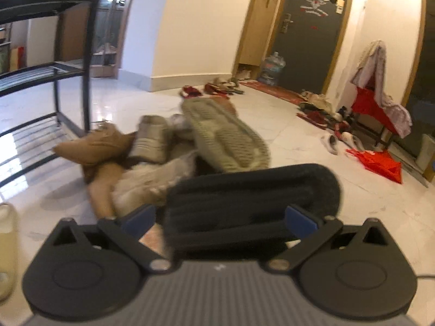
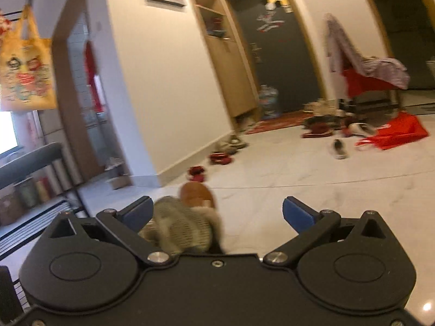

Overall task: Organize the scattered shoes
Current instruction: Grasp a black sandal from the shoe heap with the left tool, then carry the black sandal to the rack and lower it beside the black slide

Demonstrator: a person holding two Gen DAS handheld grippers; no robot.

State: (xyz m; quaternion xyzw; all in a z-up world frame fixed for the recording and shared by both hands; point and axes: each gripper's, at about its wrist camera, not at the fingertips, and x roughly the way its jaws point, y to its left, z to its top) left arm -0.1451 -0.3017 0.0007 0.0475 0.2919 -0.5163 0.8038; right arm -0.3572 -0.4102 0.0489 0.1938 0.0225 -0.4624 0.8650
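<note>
The left gripper (image 1: pixel 219 218) has its 2 blue-tipped fingers (image 1: pixel 300 218) spread wide, with a black ribbed-sole slipper (image 1: pixel 252 198) lying sole-up between them; whether the pads press on it or merely flank it cannot be told. Just beyond the slipper is a heap of scattered shoes on the glossy white tiled floor (image 1: pixel 312 141): an olive-grey sneaker turned sole-up (image 1: pixel 225 133), a grey shoe with a striped sole (image 1: pixel 153 141), a tan suede lace-up shoe (image 1: pixel 95 144) and a pale furry slipper (image 1: pixel 152 179), all touching or overlapping. The heap lies beside the foot of a black metal shoe rack (image 1: pixel 87 62); its lower slatted shelves look bare, while its middle shelf holds something flat and blurred. A pale yellowish slipper (image 1: pixel 6 241) sits at the left edge.

The right gripper (image 2: pixel 217 214) is wide apart with nothing between its fingers. Below and behind it appear the olive-grey knit shoe (image 2: pixel 185 228) and a brown shoe (image 2: pixel 197 195).

Further off, more shoes are strewn by a tall wooden cabinet (image 2: pixel 228 62), whose open upper shelf holds red and dark items too blurred to name. A blue water jug (image 2: pixel 267 102) stands before a dark door (image 2: pixel 280 54). A red bag (image 2: pixel 394 133) lies on the floor near a rack draped in cloth (image 2: pixel 367 73).
</note>
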